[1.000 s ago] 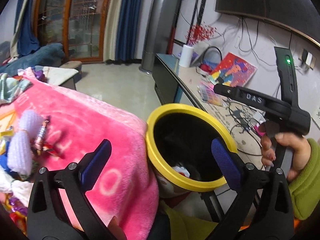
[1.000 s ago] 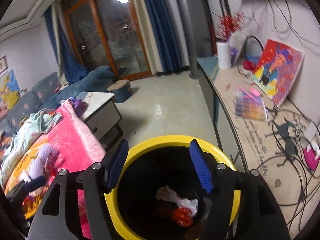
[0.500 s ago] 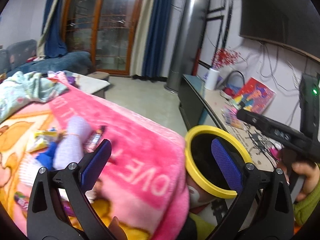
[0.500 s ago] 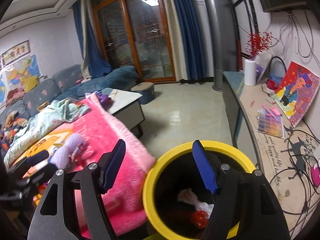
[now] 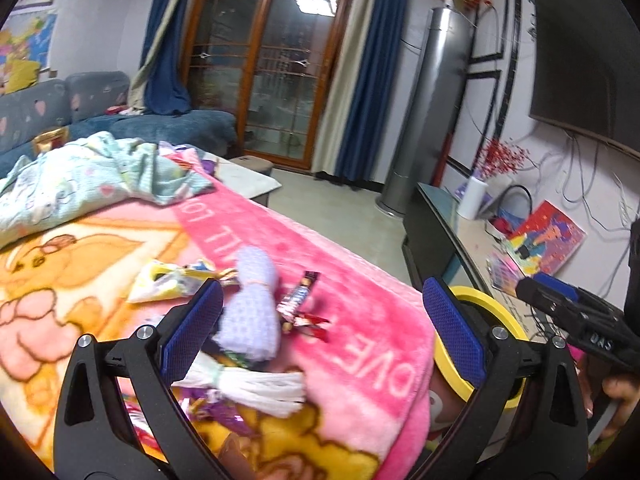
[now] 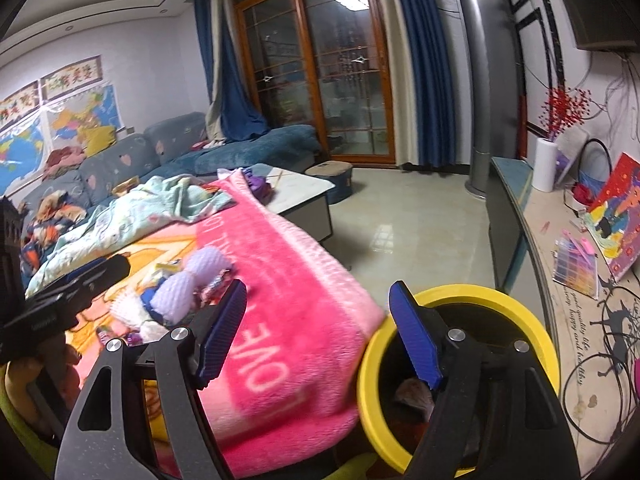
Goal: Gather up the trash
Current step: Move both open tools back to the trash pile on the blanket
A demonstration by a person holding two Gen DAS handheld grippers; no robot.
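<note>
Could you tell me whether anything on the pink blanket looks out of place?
Yes: wrappers and other litter lie scattered on the blanket around a lilac bundle, not in the yellow bin beside it.

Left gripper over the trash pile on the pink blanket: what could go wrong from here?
1. The purple foam net, white foam net and candy wrapper lie packed together, so the open left gripper may pinch two at once or snag the pink blanket.
2. The yellow-rimmed bin presses against the blanket's hanging edge; a tug on the fabric could shove or tip it.
3. The right gripper, jaws just opening, nothing between them, could cross the left's path.
</note>
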